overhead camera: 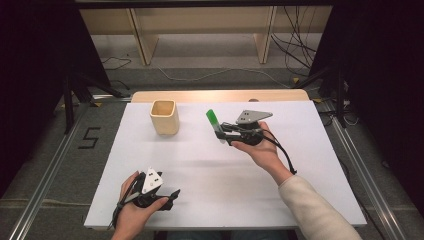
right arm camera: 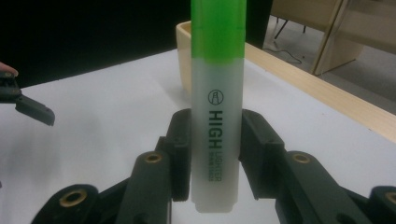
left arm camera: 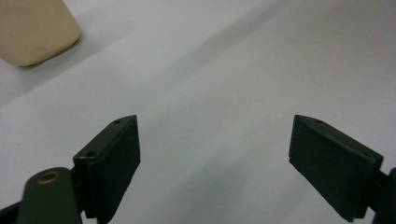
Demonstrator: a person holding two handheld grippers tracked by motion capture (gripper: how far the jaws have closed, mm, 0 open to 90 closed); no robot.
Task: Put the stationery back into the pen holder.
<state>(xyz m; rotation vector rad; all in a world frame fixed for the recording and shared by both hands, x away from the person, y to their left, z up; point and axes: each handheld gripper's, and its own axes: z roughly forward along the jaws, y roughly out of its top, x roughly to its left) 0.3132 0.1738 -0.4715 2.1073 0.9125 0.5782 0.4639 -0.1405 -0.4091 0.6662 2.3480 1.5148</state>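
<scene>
Fingers (right arm camera: 254, 154) of the right gripper (right arm camera: 215, 154) clamp a green-capped highlighter (right arm camera: 217, 107) between them, near mid-table (overhead camera: 310, 165). Left gripper (left arm camera: 215, 158) gapes wide and empty at the near edge, well apart from the beige cup (overhead camera: 164, 117).

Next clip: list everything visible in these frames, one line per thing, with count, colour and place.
highlighter: one, green cap with pale clear body, held upright in the right gripper above the table's middle.
cup: one, cream, square-sided, empty, standing at the table's far left.
table: one, white top with a wooden far edge.
wooden frame: one, light wood, on the floor beyond the table.
cables: several, black and white, on the floor behind.
left gripper: one, black, open, low at the near left.
right gripper: one, black, shut on the highlighter.
</scene>
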